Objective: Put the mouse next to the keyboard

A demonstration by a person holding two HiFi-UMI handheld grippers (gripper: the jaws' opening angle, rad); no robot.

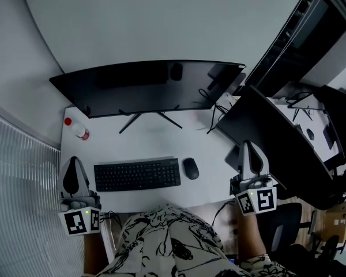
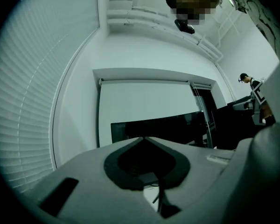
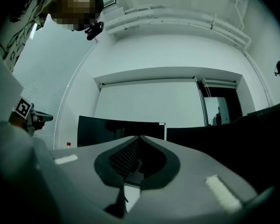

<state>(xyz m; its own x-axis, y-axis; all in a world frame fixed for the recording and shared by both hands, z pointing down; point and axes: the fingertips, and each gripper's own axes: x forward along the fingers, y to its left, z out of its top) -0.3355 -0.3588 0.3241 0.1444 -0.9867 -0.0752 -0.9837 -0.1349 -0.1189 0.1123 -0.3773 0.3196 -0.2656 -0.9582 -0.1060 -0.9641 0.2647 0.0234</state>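
Between the two tools, on the white flat surface point(image 1: 106, 146), lies a long black keyboard point(image 1: 137, 175) with many small keys. Just to the right of the keyboard sits a small black rounded mouse point(image 1: 191, 168). The mouse is close beside the keyboard's right end but does not touch it. It lies to the left of the right tool point(image 1: 251, 149) and is nearer to that one than to the left tool point(image 1: 74, 163).

Both tools are grey, and each has a white cube with black square marks on its back. The left tool point(image 2: 143, 138) hangs over the left front part of the surface, left of the keyboard. Its two jaws are pressed together at the tips, and nothing is between them. The right tool point(image 3: 139, 137) hangs by the right edge of the surface. Its jaws are pressed together too, and it holds nothing. Both tools are well apart from the mouse.

Past the keyboard, far in front of the tools, stands a wide black curved screen point(image 1: 144, 88) on thin black legs. A clear bottle with a red cap point(image 1: 78, 130) lies ahead of the left tool, near the screen's left end. Another big dark screen point(image 1: 271, 140) stands close by the right tool. A person's shirt with a black and white pattern point(image 1: 167, 244) shows behind the tools.
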